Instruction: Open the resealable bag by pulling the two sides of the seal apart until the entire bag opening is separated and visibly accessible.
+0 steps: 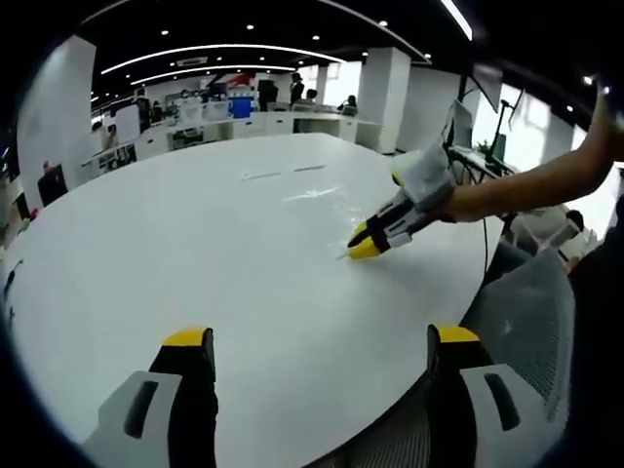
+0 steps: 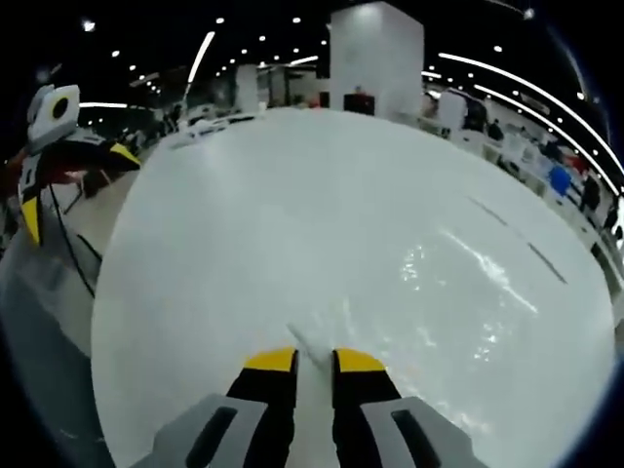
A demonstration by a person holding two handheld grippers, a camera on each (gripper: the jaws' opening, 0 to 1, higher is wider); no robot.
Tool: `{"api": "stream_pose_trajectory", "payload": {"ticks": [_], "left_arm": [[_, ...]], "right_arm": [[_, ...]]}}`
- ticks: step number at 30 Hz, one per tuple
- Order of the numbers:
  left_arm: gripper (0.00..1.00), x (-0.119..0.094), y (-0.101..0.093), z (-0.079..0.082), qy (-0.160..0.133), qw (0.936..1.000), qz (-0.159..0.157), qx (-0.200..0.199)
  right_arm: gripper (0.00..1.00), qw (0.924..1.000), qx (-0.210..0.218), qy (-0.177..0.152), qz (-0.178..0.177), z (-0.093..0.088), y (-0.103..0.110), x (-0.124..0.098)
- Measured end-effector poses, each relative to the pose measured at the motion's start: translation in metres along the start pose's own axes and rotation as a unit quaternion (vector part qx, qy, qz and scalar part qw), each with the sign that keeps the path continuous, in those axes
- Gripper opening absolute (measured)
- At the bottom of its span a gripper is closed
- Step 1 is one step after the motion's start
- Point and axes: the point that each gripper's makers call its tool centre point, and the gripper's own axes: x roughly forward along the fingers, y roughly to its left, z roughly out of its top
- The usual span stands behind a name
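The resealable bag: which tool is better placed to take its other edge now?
Left tool: its jaws stand open above the white table, free. Right tool already pinches the clear resealable bag edge.

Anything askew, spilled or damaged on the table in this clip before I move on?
Nothing stands out. The clear resealable bag lies flat on the white table, hard to see apart from its glare, with no spill or tear visible. The right gripper is nearly closed at the bag's edge; the left gripper is open, away from it.

The resealable bag (image 1: pixel 317 200) lies flat on the table (image 1: pixel 195 253) (right gripper (image 1: pixel 363 250) at its near corner), chair (image 1: pixel 531 322) alongside.
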Motion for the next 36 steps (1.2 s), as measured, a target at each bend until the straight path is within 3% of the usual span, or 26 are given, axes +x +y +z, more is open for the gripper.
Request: {"api": "stream_pose_trajectory", "payload": {"ticks": [5, 8, 15, 36], "left_arm": [[0.88, 0.000, -0.001, 0.001, 0.000, 1.0000, -0.001, -0.002], [0.88, 0.000, -0.001, 0.001, -0.001, 1.0000, -0.002, -0.001], [0.87, 0.000, -0.002, 0.002, -0.004, 1.0000, -0.003, -0.002], [0.85, 0.001, -0.004, 0.003, -0.007, 1.0000, -0.005, 0.001]], "right_arm": [[0.03, 0.9998, -0.019, 0.003, 0.007, -0.001, -0.001, 0.000], [0.02, 0.9981, -0.059, 0.012, 0.011, -0.001, 0.001, -0.002], [0.00, 0.9969, -0.068, 0.015, 0.038, 0.001, 0.009, -0.007], [0.00, 0.9962, -0.065, 0.011, 0.056, 0.004, 0.021, -0.010]]}}
